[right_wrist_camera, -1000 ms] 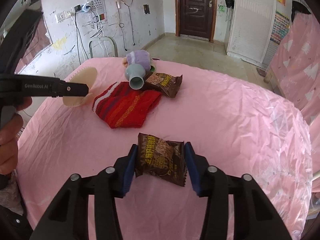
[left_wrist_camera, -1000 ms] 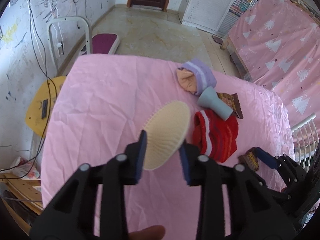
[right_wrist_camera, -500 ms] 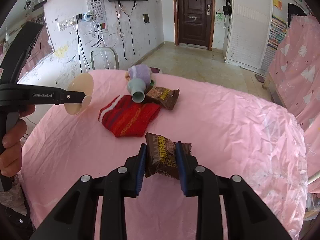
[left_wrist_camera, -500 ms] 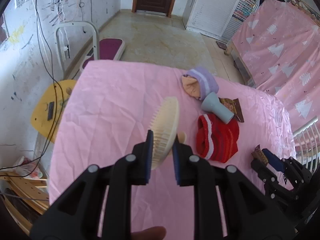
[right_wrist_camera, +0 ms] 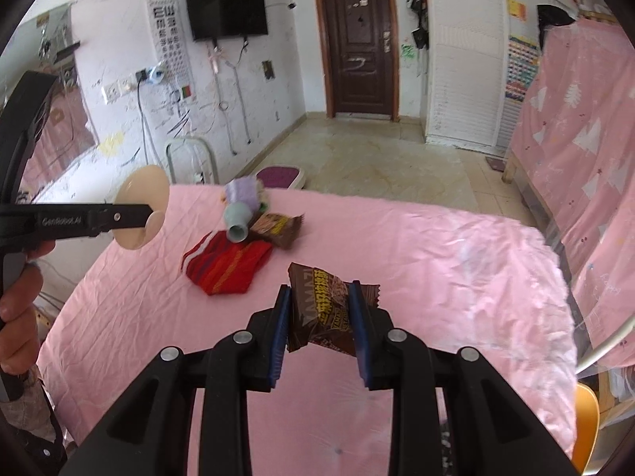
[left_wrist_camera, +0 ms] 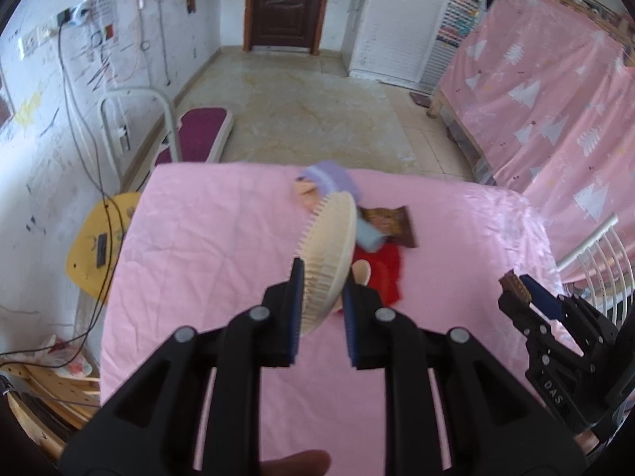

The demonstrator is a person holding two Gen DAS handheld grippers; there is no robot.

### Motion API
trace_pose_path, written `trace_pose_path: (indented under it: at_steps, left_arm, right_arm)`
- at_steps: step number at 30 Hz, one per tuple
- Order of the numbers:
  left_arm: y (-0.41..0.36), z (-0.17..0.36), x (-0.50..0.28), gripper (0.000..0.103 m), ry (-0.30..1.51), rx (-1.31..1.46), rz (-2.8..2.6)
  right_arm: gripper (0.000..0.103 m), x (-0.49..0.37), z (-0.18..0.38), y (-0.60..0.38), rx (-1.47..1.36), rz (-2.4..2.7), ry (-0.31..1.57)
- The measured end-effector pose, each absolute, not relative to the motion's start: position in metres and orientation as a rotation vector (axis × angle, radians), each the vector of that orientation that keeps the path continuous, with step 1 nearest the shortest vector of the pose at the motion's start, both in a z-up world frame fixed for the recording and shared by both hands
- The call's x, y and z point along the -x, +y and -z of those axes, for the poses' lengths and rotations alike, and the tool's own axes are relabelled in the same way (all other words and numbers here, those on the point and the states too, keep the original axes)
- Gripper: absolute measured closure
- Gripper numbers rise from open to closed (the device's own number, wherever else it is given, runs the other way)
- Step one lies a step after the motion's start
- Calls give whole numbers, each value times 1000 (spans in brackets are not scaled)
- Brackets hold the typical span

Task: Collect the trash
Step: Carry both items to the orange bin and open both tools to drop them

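Observation:
My left gripper [left_wrist_camera: 322, 277] is shut on a cream oval hairbrush [left_wrist_camera: 329, 254], held on edge above the pink table [left_wrist_camera: 206, 261]; from the right wrist view the same hairbrush [right_wrist_camera: 143, 194] shows at the left. My right gripper [right_wrist_camera: 320, 297] is shut on a brown snack wrapper [right_wrist_camera: 323, 309], lifted off the cloth. In the left wrist view that gripper [left_wrist_camera: 524, 289] sits at the right with the wrapper [left_wrist_camera: 515, 289] in its tips. A second brown wrapper [right_wrist_camera: 278, 228] lies on the table beside a pale blue vase [right_wrist_camera: 237, 222].
A red striped cloth [right_wrist_camera: 222, 265] lies mid-table, with a purple cap and doll [right_wrist_camera: 243, 192] behind the vase. A person's hand [right_wrist_camera: 18, 317] grips the left tool. A yellow chair [left_wrist_camera: 99, 246] and white metal frame [left_wrist_camera: 139, 119] stand left of the table.
Both grippers closed on their objects and rose: the left onto the hairbrush, which turned on edge, the right onto the snack wrapper, which left the cloth.

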State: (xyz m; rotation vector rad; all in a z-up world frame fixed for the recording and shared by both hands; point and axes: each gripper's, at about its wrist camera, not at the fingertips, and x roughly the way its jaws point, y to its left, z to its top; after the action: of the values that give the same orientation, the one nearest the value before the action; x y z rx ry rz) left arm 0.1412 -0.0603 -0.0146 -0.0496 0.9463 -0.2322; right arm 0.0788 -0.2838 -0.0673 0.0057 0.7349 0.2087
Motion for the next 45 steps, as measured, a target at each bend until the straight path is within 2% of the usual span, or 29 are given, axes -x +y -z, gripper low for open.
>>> trace_pose_path:
  at_steps: [21,37,45]
  left_arm:
    - [-213,-11,-96,86,926,-133,465]
    - [-361,-11,-39,86,916,-323,747]
    - [-417,18,-30,86,978,-414,778]
  right_arm:
    - [84,-1,49,-434,-196,17,601]
    - [84,63,72,-553,-300,234,588]
    - [84,75,102,-591,-369,281,635]
